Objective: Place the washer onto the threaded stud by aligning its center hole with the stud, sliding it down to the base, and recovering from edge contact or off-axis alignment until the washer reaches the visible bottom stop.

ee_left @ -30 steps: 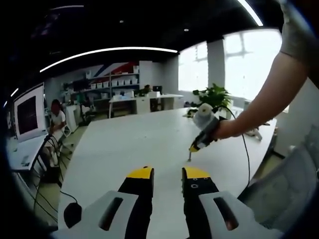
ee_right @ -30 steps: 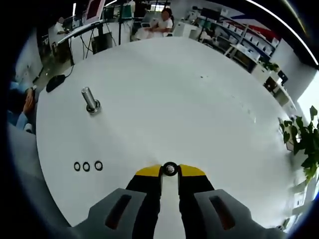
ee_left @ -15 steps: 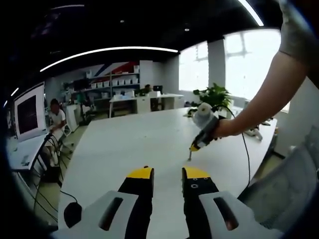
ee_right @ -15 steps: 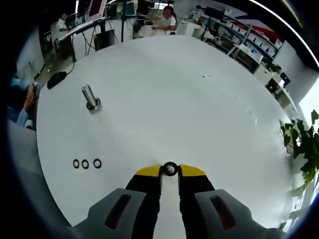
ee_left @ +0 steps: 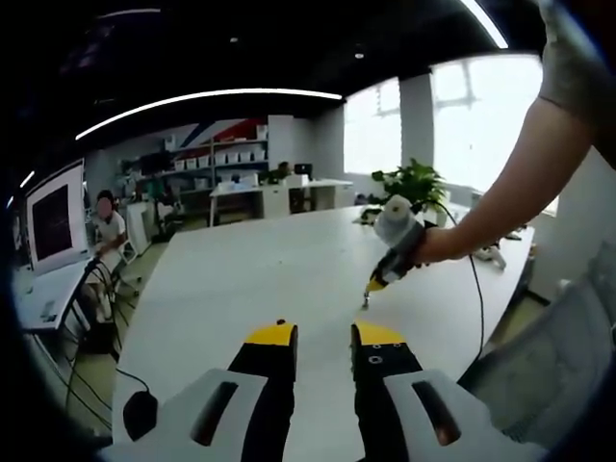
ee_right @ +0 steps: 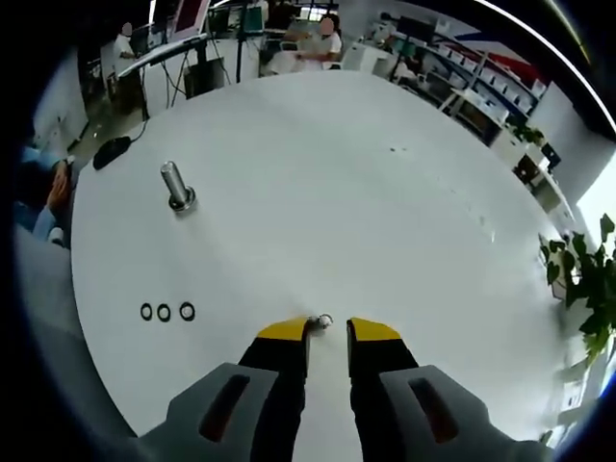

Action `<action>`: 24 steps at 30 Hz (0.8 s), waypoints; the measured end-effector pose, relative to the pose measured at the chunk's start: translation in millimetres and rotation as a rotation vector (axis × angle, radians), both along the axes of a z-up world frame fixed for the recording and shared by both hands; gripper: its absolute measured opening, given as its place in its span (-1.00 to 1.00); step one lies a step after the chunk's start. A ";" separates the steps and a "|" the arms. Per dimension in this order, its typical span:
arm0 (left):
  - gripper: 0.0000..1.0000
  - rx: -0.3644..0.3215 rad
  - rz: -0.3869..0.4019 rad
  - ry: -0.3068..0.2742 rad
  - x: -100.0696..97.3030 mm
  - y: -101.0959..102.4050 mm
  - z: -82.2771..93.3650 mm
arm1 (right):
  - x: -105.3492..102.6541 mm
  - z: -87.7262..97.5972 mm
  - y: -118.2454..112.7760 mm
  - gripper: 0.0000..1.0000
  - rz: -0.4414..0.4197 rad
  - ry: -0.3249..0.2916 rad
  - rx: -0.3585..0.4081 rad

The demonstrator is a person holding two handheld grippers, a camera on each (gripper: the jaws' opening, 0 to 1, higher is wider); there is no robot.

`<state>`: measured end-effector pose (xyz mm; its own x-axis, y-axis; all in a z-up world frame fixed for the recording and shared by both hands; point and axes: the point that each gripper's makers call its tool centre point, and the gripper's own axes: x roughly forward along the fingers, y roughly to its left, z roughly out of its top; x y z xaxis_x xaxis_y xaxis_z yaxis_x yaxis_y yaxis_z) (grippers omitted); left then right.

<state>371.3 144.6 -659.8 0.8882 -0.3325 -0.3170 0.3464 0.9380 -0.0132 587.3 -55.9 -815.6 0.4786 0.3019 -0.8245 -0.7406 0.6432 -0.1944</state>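
Note:
The steel threaded stud (ee_right: pixel 176 186) stands upright on its round base on the white table (ee_right: pixel 385 192), far left of my right gripper (ee_right: pixel 327 330). That gripper's yellow-tipped jaws stand open, and a small silver washer (ee_right: pixel 323 320) lies just ahead of the gap, near the left tip. Three dark washers (ee_right: pixel 164 312) sit in a row on the table, left of the jaws. In the left gripper view my left gripper (ee_left: pixel 325 335) is open with nothing between its jaws. The right gripper (ee_left: pixel 373 286) points down at the table there, held by a hand.
A black mouse (ee_right: pixel 112 150) lies near the table's edge beyond the stud, also seen as a dark mouse (ee_left: pixel 141 414) with its cable. A potted plant (ee_left: pixel 414 185) stands at the far end. People sit at desks behind the table.
The right gripper's jaws have spread apart and let go of the washer, which now sits lower and smaller in front of the tips. The left gripper has not moved.

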 end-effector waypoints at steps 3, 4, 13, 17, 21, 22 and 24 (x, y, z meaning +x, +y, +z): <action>-0.59 -0.002 -0.001 0.000 0.1 -0.3 0.1 | -3.0 -1.3 -2.8 -0.66 -0.015 0.010 0.007; -0.59 0.000 -0.002 0.000 0.2 -0.4 -0.1 | -4.3 -1.9 -3.4 -0.66 -0.020 0.013 0.010; -0.59 -0.010 0.002 -0.009 0.7 0.2 2.5 | -21.1 -6.8 -8.0 -0.66 -0.033 0.024 0.012; -0.59 -0.007 0.000 -0.014 0.2 0.0 3.1 | -25.6 -4.7 -9.4 -0.66 -0.049 0.028 0.022; -0.59 -0.002 0.003 -0.022 0.2 0.9 4.6 | -32.9 -1.6 -5.0 -0.66 -0.049 0.028 0.028; -0.59 -0.001 0.004 -0.024 0.2 1.2 4.6 | -34.1 -0.9 -3.7 -0.66 -0.044 0.028 0.027; -0.59 -0.002 0.005 -0.028 0.3 1.6 5.5 | -34.2 2.0 -2.6 -0.66 -0.041 0.022 0.029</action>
